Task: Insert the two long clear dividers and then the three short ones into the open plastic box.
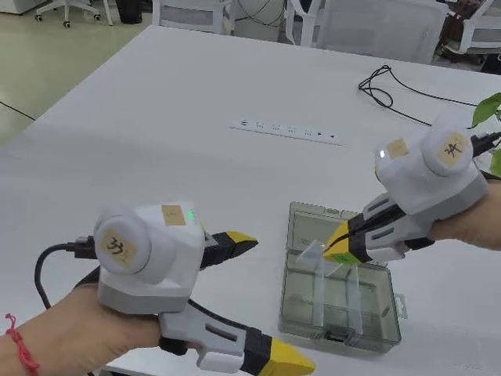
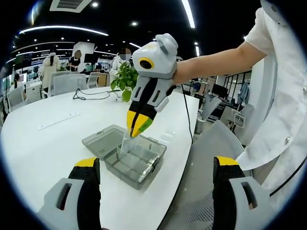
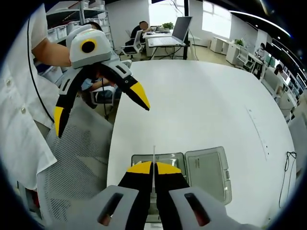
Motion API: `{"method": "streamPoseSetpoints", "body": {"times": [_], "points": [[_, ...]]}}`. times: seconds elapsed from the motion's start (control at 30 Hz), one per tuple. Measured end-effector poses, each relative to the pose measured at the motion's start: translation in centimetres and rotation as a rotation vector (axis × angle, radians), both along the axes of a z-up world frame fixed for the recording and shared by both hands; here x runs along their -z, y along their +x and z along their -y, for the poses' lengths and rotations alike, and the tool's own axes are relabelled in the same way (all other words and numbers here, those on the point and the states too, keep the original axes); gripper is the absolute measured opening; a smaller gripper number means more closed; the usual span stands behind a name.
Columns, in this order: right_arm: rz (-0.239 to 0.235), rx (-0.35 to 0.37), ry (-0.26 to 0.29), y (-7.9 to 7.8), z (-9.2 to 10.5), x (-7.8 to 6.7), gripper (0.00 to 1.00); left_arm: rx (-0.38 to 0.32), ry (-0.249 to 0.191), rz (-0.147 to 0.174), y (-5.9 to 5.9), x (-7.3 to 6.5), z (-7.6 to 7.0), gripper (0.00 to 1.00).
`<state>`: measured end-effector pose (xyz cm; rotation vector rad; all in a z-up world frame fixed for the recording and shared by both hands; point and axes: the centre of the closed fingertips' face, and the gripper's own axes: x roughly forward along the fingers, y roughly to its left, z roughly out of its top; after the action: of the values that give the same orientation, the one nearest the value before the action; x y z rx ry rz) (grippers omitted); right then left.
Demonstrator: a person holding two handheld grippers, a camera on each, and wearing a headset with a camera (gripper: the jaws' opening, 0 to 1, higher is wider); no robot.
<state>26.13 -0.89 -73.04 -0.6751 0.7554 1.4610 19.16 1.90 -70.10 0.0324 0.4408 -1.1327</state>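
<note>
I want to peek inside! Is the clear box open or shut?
Open. The plastic box has its lid folded back flat on the table, so the inside of its tray shows from above.

left gripper (image 1: 275, 303): white body, black jaws, yellow tips (image 1: 290, 359), green light (image 1: 189, 215), tan labels (image 1: 173, 215), black cable (image 1: 47, 262) | right gripper (image 1: 339, 241): same colours, tan labels | red cord (image 1: 19, 352) on wrist | white buttoned short-sleeved shirt (image 2: 283, 96)
</note>
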Motion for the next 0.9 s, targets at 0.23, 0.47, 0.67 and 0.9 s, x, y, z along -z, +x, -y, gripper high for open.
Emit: {"method": "streamPoseSetpoints", "body": {"times": [0.23, 0.47, 0.67, 0.9], "points": [[-0.011, 0.02, -0.001, 0.0, 0.0, 0.9, 0.03, -0.003, -0.009, -0.009, 0.0, 0.0, 0.1, 1.0], [-0.014, 0.021, -0.005, -0.2, -0.1, 1.7, 0.02, -0.011, -0.021, -0.013, 0.1, -0.2, 0.1, 1.0], [-0.016, 0.023, -0.01, 0.0, -0.1, 2.2, 0.02, -0.014, -0.03, -0.012, 0.2, -0.4, 0.1, 1.0], [-0.024, 0.022, -0.015, 0.1, 0.0, 2.7, 0.02, -0.015, -0.032, -0.015, 0.2, -0.4, 0.0, 1.0]]}}
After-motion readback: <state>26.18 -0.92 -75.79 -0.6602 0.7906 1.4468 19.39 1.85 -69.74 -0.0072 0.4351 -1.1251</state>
